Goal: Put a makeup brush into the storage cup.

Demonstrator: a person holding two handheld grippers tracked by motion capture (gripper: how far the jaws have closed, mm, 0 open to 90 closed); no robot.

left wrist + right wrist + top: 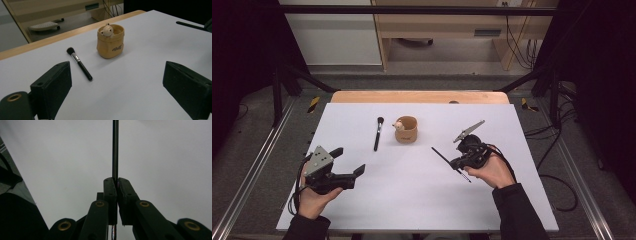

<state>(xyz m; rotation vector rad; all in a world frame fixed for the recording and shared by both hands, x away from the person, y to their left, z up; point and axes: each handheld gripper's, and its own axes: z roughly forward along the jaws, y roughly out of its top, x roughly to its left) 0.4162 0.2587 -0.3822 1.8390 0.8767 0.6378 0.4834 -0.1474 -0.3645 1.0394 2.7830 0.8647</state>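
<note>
Left gripper (350, 161): we see it at the lower left of the high view, jaws spread wide and empty.
Right gripper (117, 182): jaws pinched tight on a thin black stick (441, 156), right of centre.
Tan fabric-look cup with a small bear figure (406, 129): upper centre on the white table sheet (412, 200).
Black-handled makeup brush (377, 133): just left of the cup, apart from it.

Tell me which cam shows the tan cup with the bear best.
Left gripper view: the tan cup sits near and centred, upright on the white table, with the bear figure at its rim and dark lettering on its side. The high view has it small and far, lettering unreadable.
</note>
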